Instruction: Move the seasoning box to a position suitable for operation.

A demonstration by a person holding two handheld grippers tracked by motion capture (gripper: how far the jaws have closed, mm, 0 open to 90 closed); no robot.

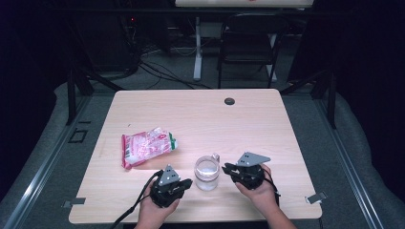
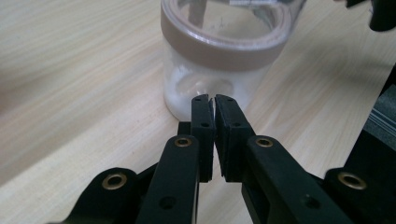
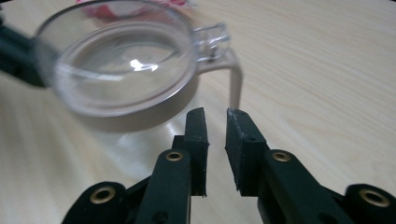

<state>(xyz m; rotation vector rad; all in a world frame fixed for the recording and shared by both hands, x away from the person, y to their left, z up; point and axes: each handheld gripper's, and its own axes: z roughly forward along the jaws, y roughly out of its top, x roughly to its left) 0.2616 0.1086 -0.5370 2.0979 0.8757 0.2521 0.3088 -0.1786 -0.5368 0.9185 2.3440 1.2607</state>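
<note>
Now we flank the lidded jar (image 1: pixel 207 173) near the table's (image 1: pixel 200 114) front edge, left gripper (image 2: pixel 214 100) pressed nearly together, right gripper (image 3: pixel 215 114) slightly spread, both empty. Next, we judge, the right gripper must reach the lid's clasp (image 3: pixel 212 39).

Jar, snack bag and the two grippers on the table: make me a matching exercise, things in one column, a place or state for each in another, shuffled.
Things:
1. jar
2. snack bag
3. left gripper
4. right gripper

Places or states:
A. jaws slightly apart, nothing between them
B. lying flat, left of the jar
C. jaws almost touching, tips close to the jar's clear wall
D. standing between the two grippers, clear lid on

Pairs: 1-D, 2-B, 3-C, 4-A
</note>
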